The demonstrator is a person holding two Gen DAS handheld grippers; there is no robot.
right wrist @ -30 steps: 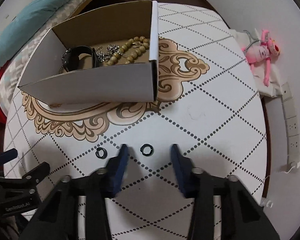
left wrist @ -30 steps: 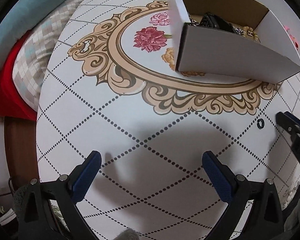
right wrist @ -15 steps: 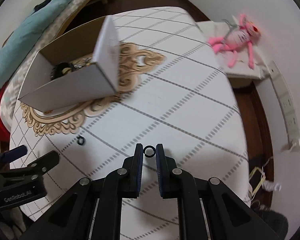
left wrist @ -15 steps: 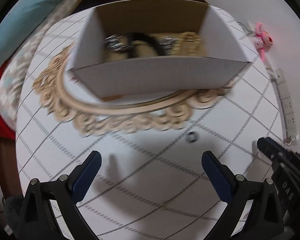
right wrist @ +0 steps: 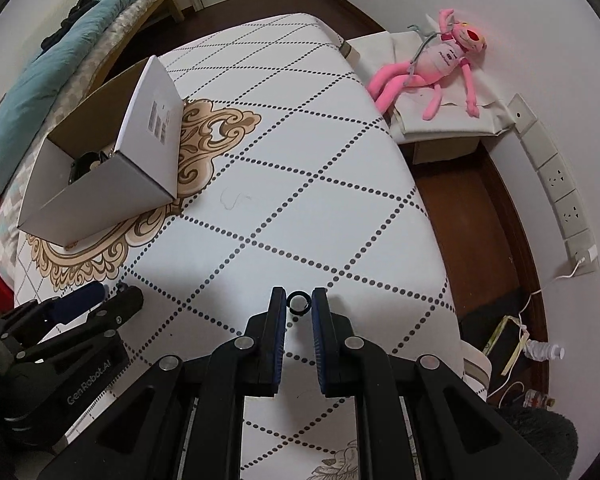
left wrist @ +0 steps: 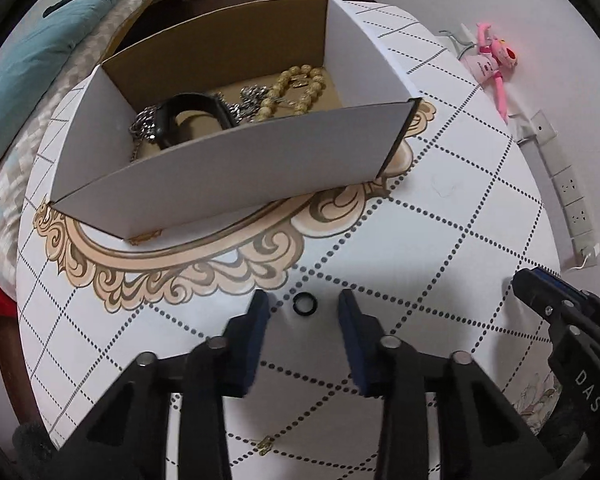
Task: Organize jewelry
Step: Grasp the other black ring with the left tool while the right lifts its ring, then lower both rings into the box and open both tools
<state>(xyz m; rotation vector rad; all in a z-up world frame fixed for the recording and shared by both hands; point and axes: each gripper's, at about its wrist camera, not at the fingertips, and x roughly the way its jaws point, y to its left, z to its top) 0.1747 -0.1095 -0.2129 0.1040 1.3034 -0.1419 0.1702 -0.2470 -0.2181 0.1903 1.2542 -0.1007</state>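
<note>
Currently left gripper [left wrist: 303, 312] spread, fingers straddling a black ring [left wrist: 304, 304] lying flat on the table [left wrist: 440, 208], just short of the box [left wrist: 236, 168]. Right gripper [right wrist: 299, 306] pinches a second ring [right wrist: 298, 303] at its tips, farther from the box. Box lies ahead-left of right gripper; left is nearer.

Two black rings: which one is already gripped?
The ring pinched in the right gripper. The other ring lies on the table between the open left gripper's fingers, untouched.
</note>
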